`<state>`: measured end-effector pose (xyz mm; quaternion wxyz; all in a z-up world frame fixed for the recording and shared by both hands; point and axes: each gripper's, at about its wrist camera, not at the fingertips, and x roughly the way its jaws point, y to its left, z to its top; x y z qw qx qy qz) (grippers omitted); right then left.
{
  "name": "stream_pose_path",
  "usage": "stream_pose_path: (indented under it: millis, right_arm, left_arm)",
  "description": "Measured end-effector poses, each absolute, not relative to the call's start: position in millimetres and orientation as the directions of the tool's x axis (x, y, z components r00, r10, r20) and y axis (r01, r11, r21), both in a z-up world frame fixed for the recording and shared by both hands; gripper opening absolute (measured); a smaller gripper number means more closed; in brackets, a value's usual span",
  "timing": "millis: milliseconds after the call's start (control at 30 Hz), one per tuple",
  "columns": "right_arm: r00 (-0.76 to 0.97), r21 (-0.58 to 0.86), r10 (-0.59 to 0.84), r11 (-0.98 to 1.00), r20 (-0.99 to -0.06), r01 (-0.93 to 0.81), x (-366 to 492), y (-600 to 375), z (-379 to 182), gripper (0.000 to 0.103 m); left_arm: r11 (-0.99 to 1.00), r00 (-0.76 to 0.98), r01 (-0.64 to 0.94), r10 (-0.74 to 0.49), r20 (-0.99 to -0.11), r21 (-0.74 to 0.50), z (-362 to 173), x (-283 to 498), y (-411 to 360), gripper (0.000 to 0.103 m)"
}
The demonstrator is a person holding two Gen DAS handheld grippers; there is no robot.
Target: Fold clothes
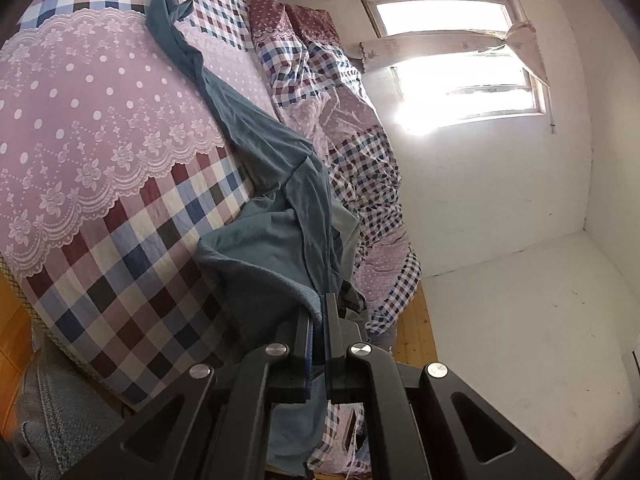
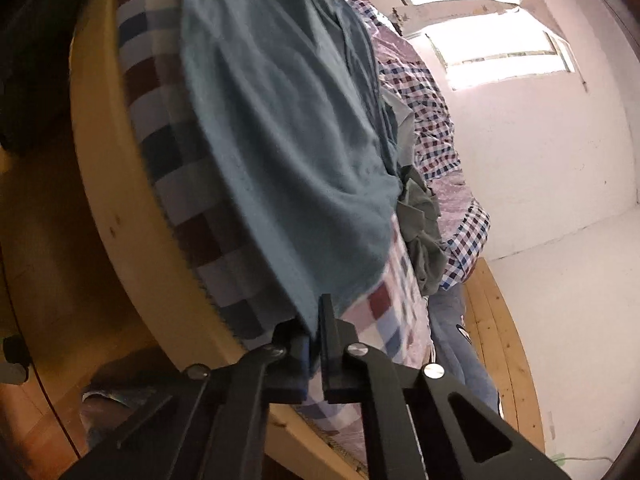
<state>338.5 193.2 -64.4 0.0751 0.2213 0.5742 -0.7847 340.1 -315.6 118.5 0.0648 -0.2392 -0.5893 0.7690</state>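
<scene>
A teal garment [image 1: 276, 184] lies stretched across the bed [image 1: 100, 128], one narrow end trailing far up the checked and pink lace-print bedcover [image 1: 132, 272], the wider end pulled toward the bed's near edge. The fabric shows a smooth darker outside and a paler fleecy inside where it has turned over.

The left tongs [image 1: 319, 312] are pressed together on a seam edge of the garment, with cloth caught between the two fingers and hanging below them. The right tongs [image 2: 316, 320] are likewise pinching the garment's fleecy hem [image 2: 304, 208], just past the bed's edge; this view is blurred, so finer detail is hard to read.

Beside the garment, on the side of the bed nearer the wall, a crumpled grey-green cloth [image 2: 424, 232] sits against it, and a rumpled checked quilt [image 1: 360, 152] is heaped along that side. A blue item [image 2: 460, 332] hangs down off the bed near the quilt. Under the bed's edge runs a pale wooden frame [image 2: 120, 208]. Beyond the bed stand a white wall [image 1: 500, 200] and a bright window [image 1: 460, 72] with a short curtain [image 1: 524, 48].
</scene>
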Motion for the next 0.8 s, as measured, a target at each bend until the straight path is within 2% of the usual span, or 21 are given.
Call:
stream_pose_path:
  millis: [167,300,600,800]
  right_arm:
    - [-0.890,-0.842,0.145,-0.418,-0.432,0.341,328.8,215.0,-11.7,0.000]
    - [-0.872,-0.797,0.150,-0.499,-0.465,0.339,319.0,236.8,45.4,0.000]
    - [-0.895,-0.803,0.135,-0.512,-0.425,0.304,357.0,255.2,121.4,0.000]
    - [-0.880,-0.771,0.128,-0.550,-0.458,0.321,372.0,269.7,163.5,0.000]
  left_arm:
    - [-0.305,-0.871,0.196,0.382,-0.309,-0.932,118.6,346.4,-314.8,0.002]
    - [-0.317,-0.861,0.194,0.399,-0.317,-0.928,120.9,352.9,-309.6,0.002]
    - [-0.347,-0.843,0.156,0.440,-0.308,-0.925,146.3,387.2,-299.4,0.002]
    - [-0.343,-0.838,0.130,0.464,-0.288,-0.930,159.8,415.9,-292.8,0.002]
